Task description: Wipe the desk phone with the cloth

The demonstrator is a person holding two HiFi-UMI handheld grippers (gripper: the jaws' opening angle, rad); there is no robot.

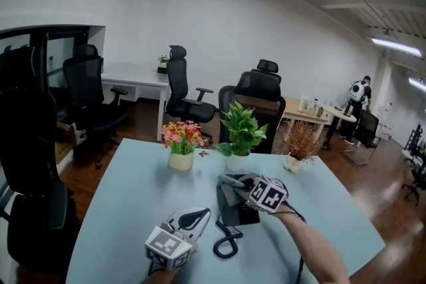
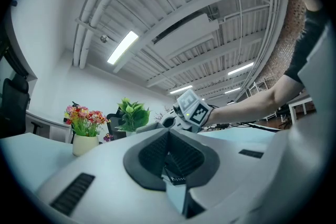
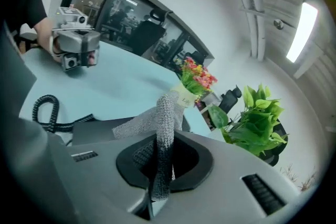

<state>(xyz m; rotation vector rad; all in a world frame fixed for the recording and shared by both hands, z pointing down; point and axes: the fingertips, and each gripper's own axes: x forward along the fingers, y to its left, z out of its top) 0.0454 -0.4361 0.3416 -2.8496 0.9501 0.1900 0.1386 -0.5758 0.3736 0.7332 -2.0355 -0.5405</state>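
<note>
right fingers: your right gripper (image 3: pixel 156 181) is clamped on the cloth (image 3: pixel 165 123). One fold stands up out of the fingers and the rest drapes forward past the tips.
left fingers: your left gripper (image 2: pixel 172 168) has its fingers pressed together with nothing between them. It sits well off to the left of your right fingers, clear of the phone.
desk phone: the dark, flat desk phone (image 1: pixel 234 204) lies on the desk (image 1: pixel 133 189), directly under and just ahead of your right fingers. The cloth looks on or just above its top, but contact can't be confirmed.
coiled cord: the coiled cord (image 1: pixel 226 244) loops off the phone's near side, between your two sets of fingers.
cloth handling: it looks soft, light, knitted and limp, so it will probably bunch. Hold it mid-fold as you do now, so a pad hangs ahead of the tips.
phone handling: it is probably rigid plastic and light enough to slide under a wipe, and the cord can snag. If it shifts, brace the body's edge with your left fingers; don't pinch the cord.
step: the wipe looks about to start or just under way.
background: the flower pot (image 1: pixel 181 159) and green plant (image 1: pixel 241 131) stand far beyond the fingertips and are not involved.
</note>
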